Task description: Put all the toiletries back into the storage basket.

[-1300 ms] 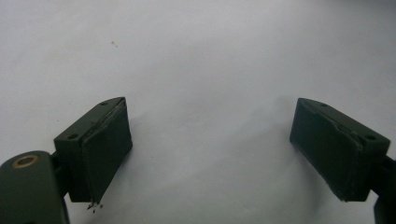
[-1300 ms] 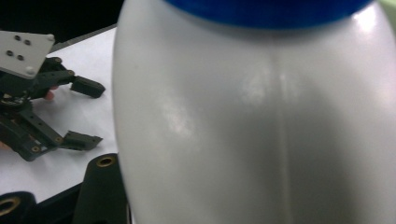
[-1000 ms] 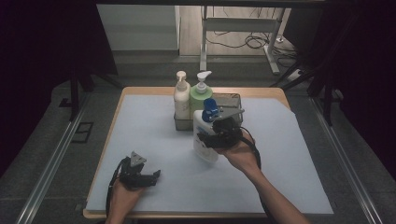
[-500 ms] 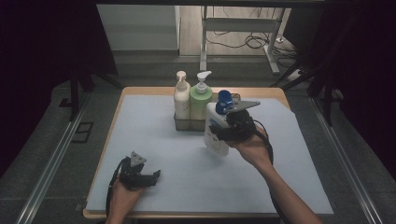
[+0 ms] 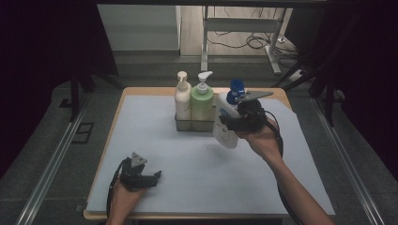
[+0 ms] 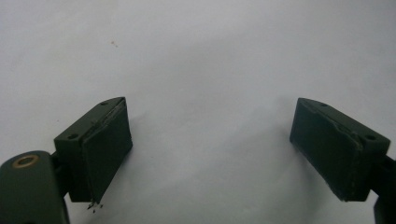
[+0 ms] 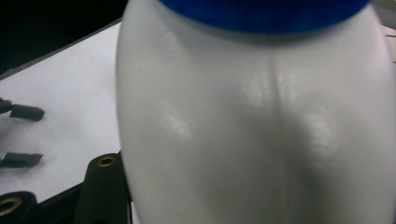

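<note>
A white bottle (image 5: 224, 127) with a blue cap (image 5: 236, 88) hangs tilted above the table, just right of a small rack (image 5: 197, 124). My right gripper (image 5: 244, 121) is shut on its body. In the right gripper view the bottle (image 7: 257, 126) is very close, with the blue cap (image 7: 261, 11) at the top. In the rack stand a cream pump bottle (image 5: 182, 98) and a green pump bottle (image 5: 202, 102). My left gripper (image 5: 151, 178) rests on the white table mat (image 5: 187, 168) near the front left. It is open with nothing between its pads (image 6: 107, 149).
The rack sits at the back middle of the table. The mat's right half (image 5: 291, 159) lies under my right forearm. Metal rails run along both sides of the table, and a frame with cables stands on the floor behind it.
My right gripper has carried the white bottle up and to the right, from in front of the rack to its right side. The left gripper has stayed put.
</note>
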Tool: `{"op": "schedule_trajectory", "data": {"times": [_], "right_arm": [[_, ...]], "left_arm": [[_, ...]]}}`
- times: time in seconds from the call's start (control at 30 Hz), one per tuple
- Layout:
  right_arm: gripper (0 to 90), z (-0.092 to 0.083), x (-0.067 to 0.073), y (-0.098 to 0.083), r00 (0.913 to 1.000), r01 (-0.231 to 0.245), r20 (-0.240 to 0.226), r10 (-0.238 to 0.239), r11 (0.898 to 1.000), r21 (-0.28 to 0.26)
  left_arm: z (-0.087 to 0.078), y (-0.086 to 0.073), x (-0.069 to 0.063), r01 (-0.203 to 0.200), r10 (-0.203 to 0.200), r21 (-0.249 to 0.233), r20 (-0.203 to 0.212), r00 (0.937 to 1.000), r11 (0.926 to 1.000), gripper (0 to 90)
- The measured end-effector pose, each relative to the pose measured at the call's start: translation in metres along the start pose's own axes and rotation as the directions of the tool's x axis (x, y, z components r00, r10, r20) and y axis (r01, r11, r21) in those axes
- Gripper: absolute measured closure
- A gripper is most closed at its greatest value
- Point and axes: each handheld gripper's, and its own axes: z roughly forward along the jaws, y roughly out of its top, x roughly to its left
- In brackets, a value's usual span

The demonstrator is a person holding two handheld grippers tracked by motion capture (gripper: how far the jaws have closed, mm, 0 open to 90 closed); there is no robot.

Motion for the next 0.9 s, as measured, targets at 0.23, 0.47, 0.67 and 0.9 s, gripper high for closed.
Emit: {"op": "schedule_trajectory", "data": {"times": [0.23, 0.47, 0.67, 0.9], "right_arm": [[39.9, 0.001, -0.012, 0.007, 0.9993, -0.013, 0.035, 0.013, 1.000, -0.015], [39.9, 0.006, -0.022, 0.012, 0.9974, -0.031, 0.065, 0.032, 0.999, -0.015], [39.9, 0.013, -0.032, 0.016, 0.9949, -0.055, 0.084, 0.056, 0.998, -0.016], [40.0, 0.021, -0.040, 0.023, 0.9908, -0.073, 0.113, 0.075, 0.997, -0.020]], "left_arm": [[0.000, 0.000, 0.000, 0.002, -0.002, -0.001, 0.001, 1.0000, 1.0000, 12.2], [0.000, 0.000, 0.000, 0.002, -0.002, -0.002, 0.001, 1.0000, 1.0000, 12.2], [0.000, 0.000, 0.000, 0.001, -0.001, -0.002, 0.000, 1.0000, 1.0000, 12.2], [0.000, 0.000, 0.000, 0.001, -0.001, -0.001, 0.000, 1.0000, 1.0000, 12.2]]}}
